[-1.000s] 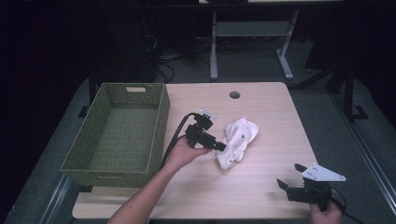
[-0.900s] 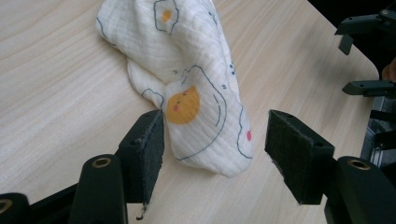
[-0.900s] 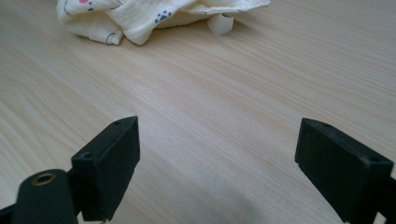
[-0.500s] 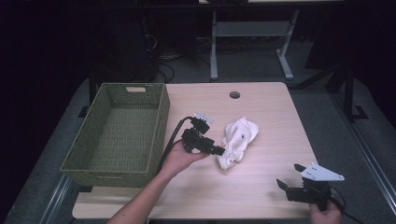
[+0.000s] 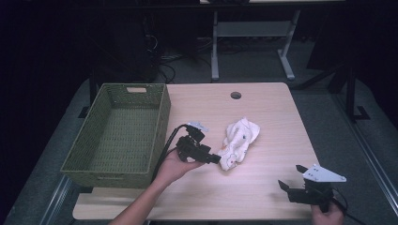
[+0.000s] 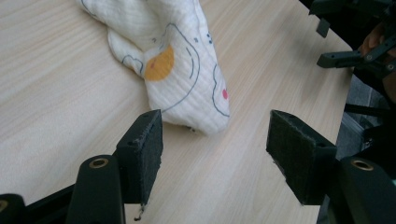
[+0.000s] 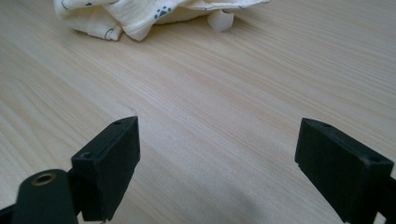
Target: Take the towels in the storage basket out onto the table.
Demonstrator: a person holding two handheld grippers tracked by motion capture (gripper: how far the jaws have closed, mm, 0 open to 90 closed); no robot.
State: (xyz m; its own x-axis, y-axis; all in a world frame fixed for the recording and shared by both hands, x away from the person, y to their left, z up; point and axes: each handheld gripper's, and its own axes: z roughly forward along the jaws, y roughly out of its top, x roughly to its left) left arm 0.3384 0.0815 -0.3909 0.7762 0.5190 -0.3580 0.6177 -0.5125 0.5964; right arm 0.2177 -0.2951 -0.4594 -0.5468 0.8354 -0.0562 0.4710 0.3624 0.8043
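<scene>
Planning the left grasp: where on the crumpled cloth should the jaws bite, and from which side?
Take the crumpled cloth at its near rounded end, the bunched tip that lies just ahead of the open left gripper. Come in low along the table from the basket side; that end is thick and raised, so the jaws can probably straddle it.

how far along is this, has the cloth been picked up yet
Not yet. Nothing looks done: the patterned cloth lies crumpled on the table and the green basket beside it holds nothing. In hand: the left tongs sit open at the cloth's near end, pads not touching it. The right tongs wait open, apart. Left to do: gripping and moving the cloth.
</scene>
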